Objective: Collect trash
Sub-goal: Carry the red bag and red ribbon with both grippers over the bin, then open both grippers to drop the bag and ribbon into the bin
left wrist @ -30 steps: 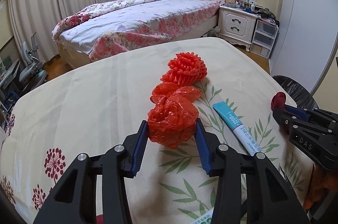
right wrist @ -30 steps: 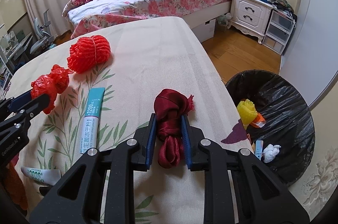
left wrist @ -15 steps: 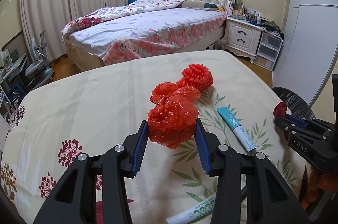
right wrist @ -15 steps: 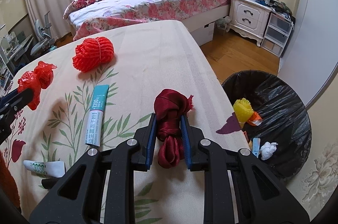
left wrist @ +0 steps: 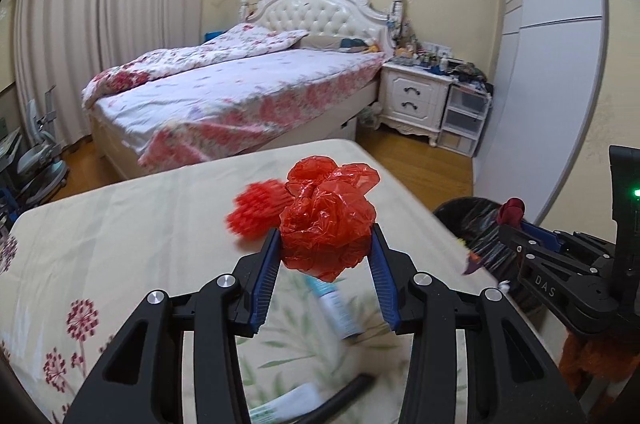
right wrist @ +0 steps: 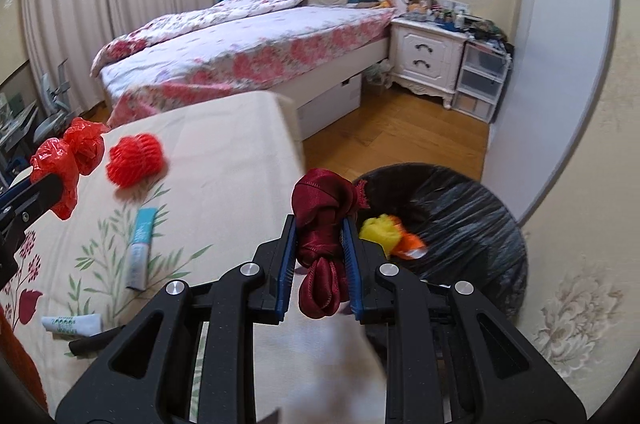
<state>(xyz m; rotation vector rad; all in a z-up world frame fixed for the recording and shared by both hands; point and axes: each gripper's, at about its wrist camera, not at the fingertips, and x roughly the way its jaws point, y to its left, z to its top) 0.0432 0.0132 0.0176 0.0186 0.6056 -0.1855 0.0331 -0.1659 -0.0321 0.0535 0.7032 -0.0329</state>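
Note:
My left gripper (left wrist: 324,244) is shut on a crumpled red plastic bag (left wrist: 326,220), held above the cream floral bedspread (left wrist: 120,224). The same bag (right wrist: 66,160) shows at the left edge of the right wrist view. My right gripper (right wrist: 319,224) is shut on a knotted dark red ribbon (right wrist: 322,224), near the bed's right edge beside the black-lined trash bin (right wrist: 460,220). The bin holds yellow and orange scraps (right wrist: 390,234). A red mesh net ball (right wrist: 134,158) lies on the bedspread, with a teal tube (right wrist: 140,244) and a white tube (right wrist: 72,324) nearer to me.
A second bed with a flowered quilt (left wrist: 240,80) stands beyond. A white nightstand (left wrist: 414,100) and plastic drawers (left wrist: 466,120) stand at the back right. Wooden floor (right wrist: 392,136) lies between the beds and the bin. A black cable (left wrist: 344,394) lies on the bedspread near me.
Both grippers rose off the bedspread with their loads and swung right. The red bag now hangs clear of the net ball; the ribbon now sits at the bed's edge, nearer the bin.

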